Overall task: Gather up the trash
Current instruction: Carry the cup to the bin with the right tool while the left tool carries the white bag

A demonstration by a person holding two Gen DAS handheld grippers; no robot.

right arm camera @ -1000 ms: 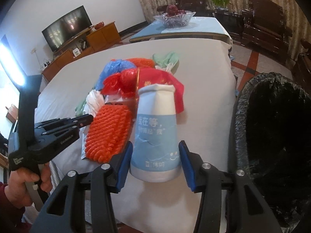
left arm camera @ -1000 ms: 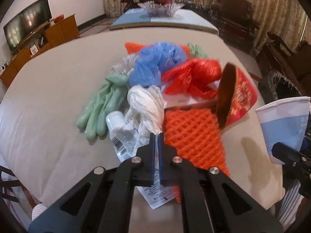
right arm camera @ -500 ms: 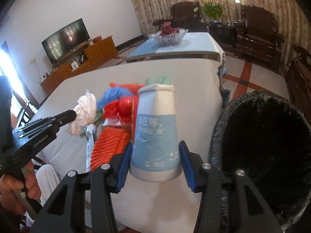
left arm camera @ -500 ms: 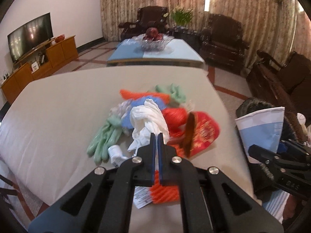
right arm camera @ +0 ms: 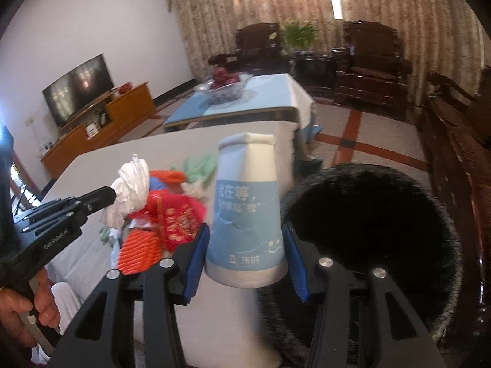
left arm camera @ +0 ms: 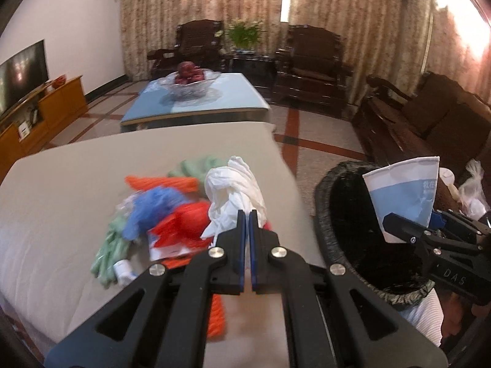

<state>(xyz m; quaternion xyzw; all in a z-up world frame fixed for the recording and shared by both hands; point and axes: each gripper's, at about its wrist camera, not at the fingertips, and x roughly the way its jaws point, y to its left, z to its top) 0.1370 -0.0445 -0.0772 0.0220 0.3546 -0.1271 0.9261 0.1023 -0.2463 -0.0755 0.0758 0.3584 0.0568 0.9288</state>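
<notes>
Left tongs: your left gripper [left arm camera: 245, 214] is pinched fully together on a wad of white plastic bag [left arm camera: 234, 188], which is lifted off the pile.
Right tongs: your right gripper [right arm camera: 245, 260] is spread about a cup's width, its blue pads pressed on both sides of the blue-and-white paper cup [right arm camera: 247, 211], held mouth down.
Trash left: the heap [left arm camera: 172, 211] of orange netting, blue and red bags and green gloves lies on the grey table [left arm camera: 61, 184], at 10 o'clock from your left fingertips.
Bin: the black-lined bin [right arm camera: 368, 224] stands just off the table's right edge, at 2 o'clock from the cup.
Risk, cup: it is thin paper gripped near its rim; squeeze harder and it likely buckles, ease off before it is over the opening and it drops on the floor.
Risk, bag: the loose tail may snag the red bag [left arm camera: 184, 217] below and drag it off the table.
Risk, tongs: both loads head for one opening; going in together, the two tools could knock.
Edges: the table's right edge runs between heap and bin; carry over it, not across it.
Open room: free air above the bin mouth, with dark wooden seating [left arm camera: 429, 128] close behind at 1 o'clock.
</notes>
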